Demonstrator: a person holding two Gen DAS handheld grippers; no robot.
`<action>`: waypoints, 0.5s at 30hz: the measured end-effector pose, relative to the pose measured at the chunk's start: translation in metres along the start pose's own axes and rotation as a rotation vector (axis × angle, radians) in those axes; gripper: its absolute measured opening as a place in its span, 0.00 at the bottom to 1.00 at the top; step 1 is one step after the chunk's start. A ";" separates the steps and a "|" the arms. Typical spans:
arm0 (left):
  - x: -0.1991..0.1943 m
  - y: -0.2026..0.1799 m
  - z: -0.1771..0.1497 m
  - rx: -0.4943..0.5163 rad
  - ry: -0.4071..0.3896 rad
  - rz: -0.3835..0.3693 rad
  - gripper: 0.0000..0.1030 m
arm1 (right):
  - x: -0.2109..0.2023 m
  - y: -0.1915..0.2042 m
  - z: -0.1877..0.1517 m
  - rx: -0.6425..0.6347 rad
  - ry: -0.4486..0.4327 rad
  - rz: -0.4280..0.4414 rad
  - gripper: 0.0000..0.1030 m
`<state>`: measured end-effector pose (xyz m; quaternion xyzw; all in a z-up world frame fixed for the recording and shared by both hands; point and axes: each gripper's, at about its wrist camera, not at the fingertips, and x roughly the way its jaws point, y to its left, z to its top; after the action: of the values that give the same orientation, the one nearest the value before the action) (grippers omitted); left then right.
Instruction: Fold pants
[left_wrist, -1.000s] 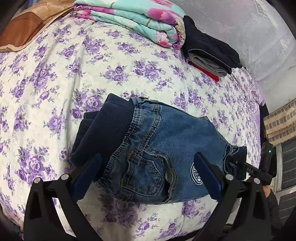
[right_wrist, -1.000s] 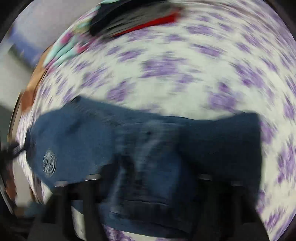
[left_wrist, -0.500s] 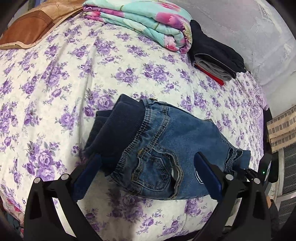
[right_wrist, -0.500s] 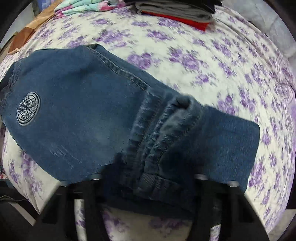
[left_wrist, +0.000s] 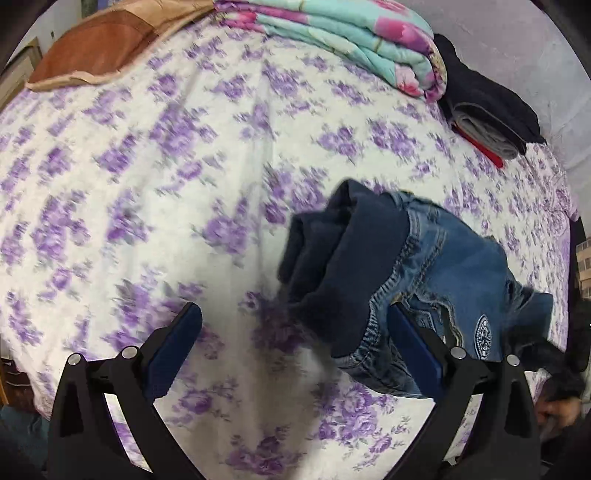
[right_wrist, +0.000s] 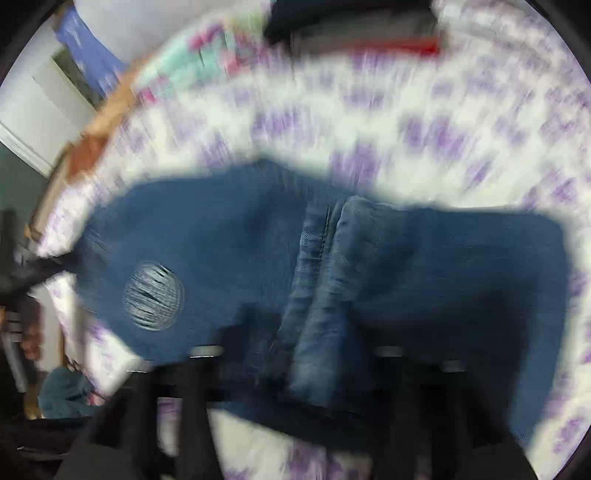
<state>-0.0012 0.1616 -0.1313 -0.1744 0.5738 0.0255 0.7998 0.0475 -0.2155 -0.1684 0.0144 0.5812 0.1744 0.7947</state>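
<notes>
The small blue denim pants (left_wrist: 436, 273) with a dark ribbed waistband lie folded on the floral bed sheet, at the right of the left wrist view. My left gripper (left_wrist: 295, 343) is open and empty, its right finger (left_wrist: 413, 350) beside the waistband. In the blurred right wrist view the pants (right_wrist: 229, 243) fill the middle, with a round patch (right_wrist: 153, 295) on the left. My right gripper (right_wrist: 295, 369) sits low over the bunched denim; blur hides its jaws.
A folded teal floral quilt (left_wrist: 354, 40) and a stack of dark, grey and red clothes (left_wrist: 487, 110) lie at the far side of the bed. A brown pillow (left_wrist: 99, 51) is at the far left. The bed edge runs along the near side.
My left gripper has swung left, so the pants now sit at its right finger instead of between the fingers. The right wrist view has moved and gone blurred.
</notes>
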 end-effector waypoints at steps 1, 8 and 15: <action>0.003 -0.001 0.000 -0.001 0.012 -0.002 0.95 | 0.000 0.009 0.001 -0.053 -0.021 -0.020 0.70; 0.004 0.003 0.001 -0.008 0.013 -0.008 0.95 | -0.069 0.008 0.008 -0.002 -0.082 0.141 0.56; -0.001 0.005 0.009 -0.014 -0.041 0.015 0.95 | -0.036 -0.050 0.018 0.173 -0.130 -0.215 0.31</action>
<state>0.0057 0.1693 -0.1293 -0.1749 0.5584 0.0390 0.8100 0.0679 -0.2698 -0.1403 0.0318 0.5394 0.0361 0.8407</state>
